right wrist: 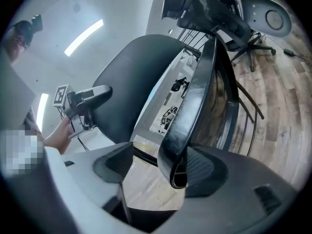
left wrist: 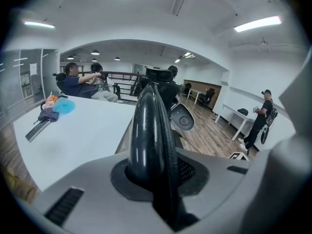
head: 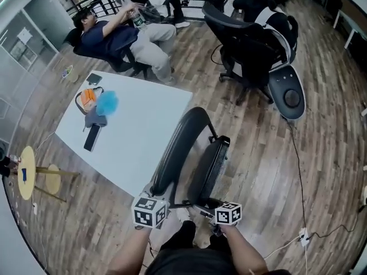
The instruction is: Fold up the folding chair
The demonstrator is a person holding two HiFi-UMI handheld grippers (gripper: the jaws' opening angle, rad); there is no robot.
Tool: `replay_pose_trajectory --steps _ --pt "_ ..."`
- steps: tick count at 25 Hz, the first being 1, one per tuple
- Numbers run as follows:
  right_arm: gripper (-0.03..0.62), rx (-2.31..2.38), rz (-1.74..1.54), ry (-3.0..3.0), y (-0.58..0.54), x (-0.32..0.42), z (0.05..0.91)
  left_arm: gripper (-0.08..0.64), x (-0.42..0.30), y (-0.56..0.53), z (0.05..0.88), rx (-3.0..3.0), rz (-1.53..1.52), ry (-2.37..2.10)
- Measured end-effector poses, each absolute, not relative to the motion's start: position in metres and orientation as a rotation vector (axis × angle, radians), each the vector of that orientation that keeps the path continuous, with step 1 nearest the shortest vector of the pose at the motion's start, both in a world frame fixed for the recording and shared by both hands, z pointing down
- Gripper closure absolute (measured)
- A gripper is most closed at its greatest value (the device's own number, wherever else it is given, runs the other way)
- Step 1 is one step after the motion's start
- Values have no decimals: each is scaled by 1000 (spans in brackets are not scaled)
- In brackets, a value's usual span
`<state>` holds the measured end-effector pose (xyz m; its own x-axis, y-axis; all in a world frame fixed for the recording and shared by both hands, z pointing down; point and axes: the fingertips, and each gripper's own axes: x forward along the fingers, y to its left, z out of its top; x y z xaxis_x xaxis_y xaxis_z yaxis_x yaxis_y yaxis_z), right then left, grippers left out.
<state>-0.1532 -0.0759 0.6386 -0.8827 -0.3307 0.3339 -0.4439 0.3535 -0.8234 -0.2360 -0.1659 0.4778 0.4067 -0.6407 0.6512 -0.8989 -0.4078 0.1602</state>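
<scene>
The black folding chair stands between a white table and my body, its curved backrest (head: pixel 182 139) and its seat (head: pixel 211 162) close together and nearly upright. My left gripper (head: pixel 156 198) is shut on the backrest's near edge (left wrist: pixel 148 130), which fills the gap at the left gripper (left wrist: pixel 153 177) in its own view. My right gripper (head: pixel 222 204) stands open around the seat's edge (right wrist: pixel 195 106). In the right gripper view that edge rests against one pad, with a gap on the other side of the right gripper (right wrist: pixel 158 165). The backrest (right wrist: pixel 129 82) and the left gripper (right wrist: pixel 85 99) show there too.
A white table (head: pixel 143 148) to the left carries an orange and blue bundle (head: pixel 97 103) and a dark phone (head: pixel 92 137). A person (head: pixel 123 36) reclines beyond it. Black office chairs (head: pixel 252 47) stand at the far right. A cable (head: pixel 298 171) runs over the wooden floor.
</scene>
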Motion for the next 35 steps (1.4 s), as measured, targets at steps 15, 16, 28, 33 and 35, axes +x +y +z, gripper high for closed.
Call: replay_pose_trajectory --steps 15,16,28,33,35 --pt "347 571 1509 -2449 -136 -318 636 492 -327 -195 477 2162 724 -1308" --pt "352 578 1502 -2445 -136 -321 638 492 -330 -195 478 2164 724 -1309" --pt "353 668 1331 -2418 -144 -346 646 474 -361 -209 480 2212 708 -1353" --pt "345 912 1150 -2412 -145 -306 639 344 -382 -183 469 2245 706 -1551" --pt "345 1025 1110 -2434 -140 -277 622 341 -397 -163 458 2211 691 -1633"
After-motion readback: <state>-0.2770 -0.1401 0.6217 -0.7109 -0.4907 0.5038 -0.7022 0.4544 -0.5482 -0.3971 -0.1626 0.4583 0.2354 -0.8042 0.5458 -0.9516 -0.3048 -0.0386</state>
